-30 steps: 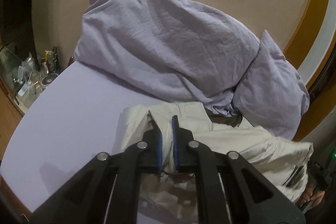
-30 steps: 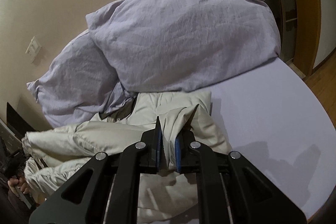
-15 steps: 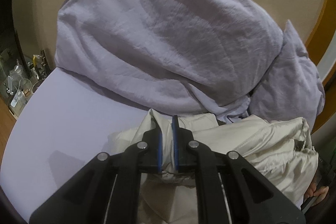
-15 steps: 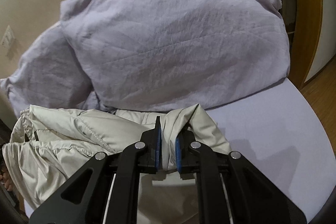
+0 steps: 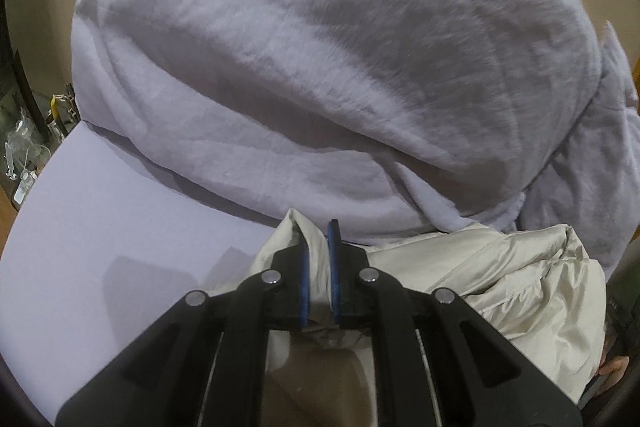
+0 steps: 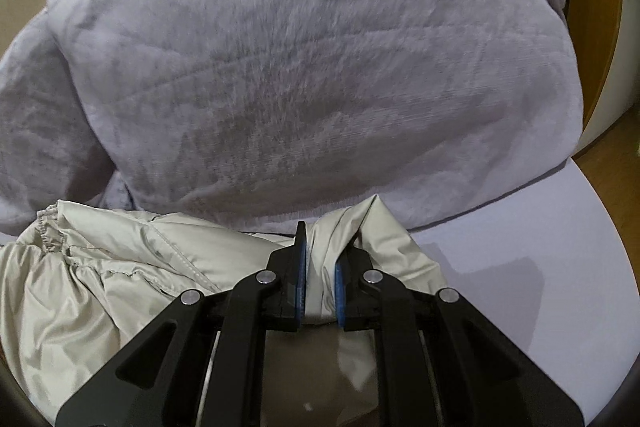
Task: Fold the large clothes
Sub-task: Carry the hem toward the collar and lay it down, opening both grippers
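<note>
1. You are in the middle of a fold, as I judge it: the cream padded jacket (image 5: pixel 500 275) is bunched on the lavender bed sheet (image 5: pixel 100 227), and its lifted edge is close against the big heap of the lilac duvet (image 5: pixel 320 67).

2. What looks done: one edge of the jacket is raised at two points and sits over the rest of the garment. What is left, in my judgement: lay this edge down flat, let it go, and smooth the jacket. The part toward the middle is full of wrinkles, and an elastic cuff (image 6: pixel 50 227) lies loose at the far left of the right wrist view.

3. Your left gripper (image 5: pixel 319 259) is almost fully closed. A thin ridge of the cream fabric is pinched between its blue pads (image 5: pixel 306 279), and a peak of cloth stands up just beyond the tips.

4. Your right gripper (image 6: pixel 322 267) is also nearly closed, with a thicker fold of the same jacket between the pads. The cloth spreads out to the right over the sheet.

5. Both held points are near the duvet, so I cannot tell whether the edge has room to lie flat there. The jacket under the grippers is mostly hidden by the black fingers.

6. A hand (image 5: pixel 612 373) shows at the right border of the left wrist view.
</note>
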The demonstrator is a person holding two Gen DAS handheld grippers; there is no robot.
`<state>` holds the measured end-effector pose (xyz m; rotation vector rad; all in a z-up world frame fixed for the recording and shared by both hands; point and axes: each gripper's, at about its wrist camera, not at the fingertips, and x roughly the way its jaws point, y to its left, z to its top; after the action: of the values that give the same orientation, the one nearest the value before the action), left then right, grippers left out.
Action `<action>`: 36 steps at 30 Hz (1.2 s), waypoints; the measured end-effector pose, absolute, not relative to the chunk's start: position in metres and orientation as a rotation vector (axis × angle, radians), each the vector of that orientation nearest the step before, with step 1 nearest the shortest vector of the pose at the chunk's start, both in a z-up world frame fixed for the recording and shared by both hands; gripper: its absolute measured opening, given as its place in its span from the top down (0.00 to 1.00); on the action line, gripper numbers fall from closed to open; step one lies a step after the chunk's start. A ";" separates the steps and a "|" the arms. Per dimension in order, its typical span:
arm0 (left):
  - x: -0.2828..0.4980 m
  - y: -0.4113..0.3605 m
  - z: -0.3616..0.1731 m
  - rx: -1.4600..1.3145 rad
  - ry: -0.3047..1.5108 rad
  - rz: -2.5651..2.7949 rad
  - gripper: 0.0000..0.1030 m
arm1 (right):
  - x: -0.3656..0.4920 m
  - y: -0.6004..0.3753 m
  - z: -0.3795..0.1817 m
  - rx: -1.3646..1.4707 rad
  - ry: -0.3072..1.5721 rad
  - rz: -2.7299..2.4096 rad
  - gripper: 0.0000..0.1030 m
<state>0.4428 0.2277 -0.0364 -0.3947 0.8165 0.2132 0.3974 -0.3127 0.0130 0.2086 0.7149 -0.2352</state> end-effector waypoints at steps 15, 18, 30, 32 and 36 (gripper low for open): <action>0.427 0.221 -0.024 -0.351 0.800 0.264 0.42 | 0.351 -0.281 0.049 0.104 0.694 -0.175 0.33; 0.422 0.213 -0.018 -0.348 0.799 0.241 0.41 | 0.345 -0.263 0.053 0.115 0.727 -0.072 0.33; 0.410 0.139 -0.010 -0.245 0.817 0.070 0.37 | 0.367 -0.178 0.002 -0.044 0.952 0.087 0.48; 0.410 0.127 -0.011 -0.225 0.819 0.041 0.36 | 0.370 -0.176 -0.008 -0.053 0.961 0.079 0.73; 0.413 0.107 -0.013 -0.205 0.823 0.000 0.36 | 0.378 -0.171 -0.009 -0.058 0.940 0.069 0.94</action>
<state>0.4133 0.1074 -0.0127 -0.2045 0.8227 0.0005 0.3785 -0.1711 -0.0091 -0.0575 0.9399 0.0688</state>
